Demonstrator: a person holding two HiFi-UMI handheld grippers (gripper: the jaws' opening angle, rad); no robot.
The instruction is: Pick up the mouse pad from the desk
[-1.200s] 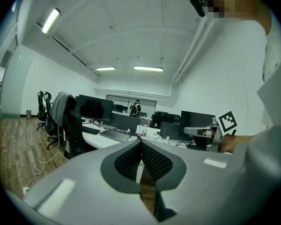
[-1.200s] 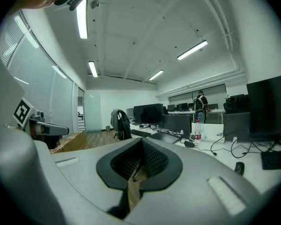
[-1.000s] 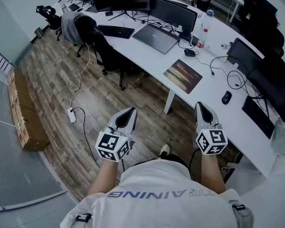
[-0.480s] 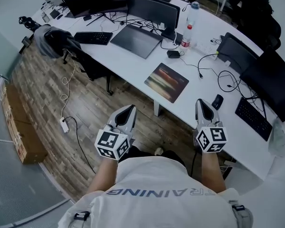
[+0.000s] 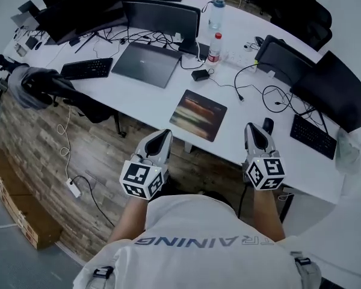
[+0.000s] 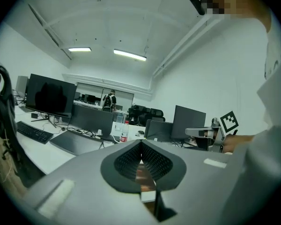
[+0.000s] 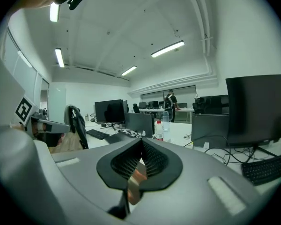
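Here, the mouse pad [image 5: 198, 114], a dark rectangle with a streaked reddish print, lies flat near the front edge of the white table [image 5: 145, 104], untouched and with nothing on it. The left claw [image 5: 162, 138] hovers near and to the left of the pad, at the table's edge and above the wooden floor [image 5: 42, 143], its jaws pressed together with nothing between them. The right claw [image 5: 254, 131] sits to the pad's near right, also pressed together and empty, and both point toward the far side of the table. A black mouse [image 5: 268, 125] rests just right of the right claw's tip, and a black keyboard [image 5: 313, 136] lies farther right, in front of dark monitors. Beyond the pad, a small black power adapter [image 5: 200, 74] trails a cable, and a red-capped bottle [image 5: 214, 48] stands upright behind it. A closed grey laptop [image 5: 145, 64] sits to the far left of the pad, with a second keyboard [image 5: 89, 68] left of that. An office chair [image 5: 48, 88] draped with a grey garment stands at the table's left end. A cardboard box [image 5: 18, 212] lies on the floor at the near left.
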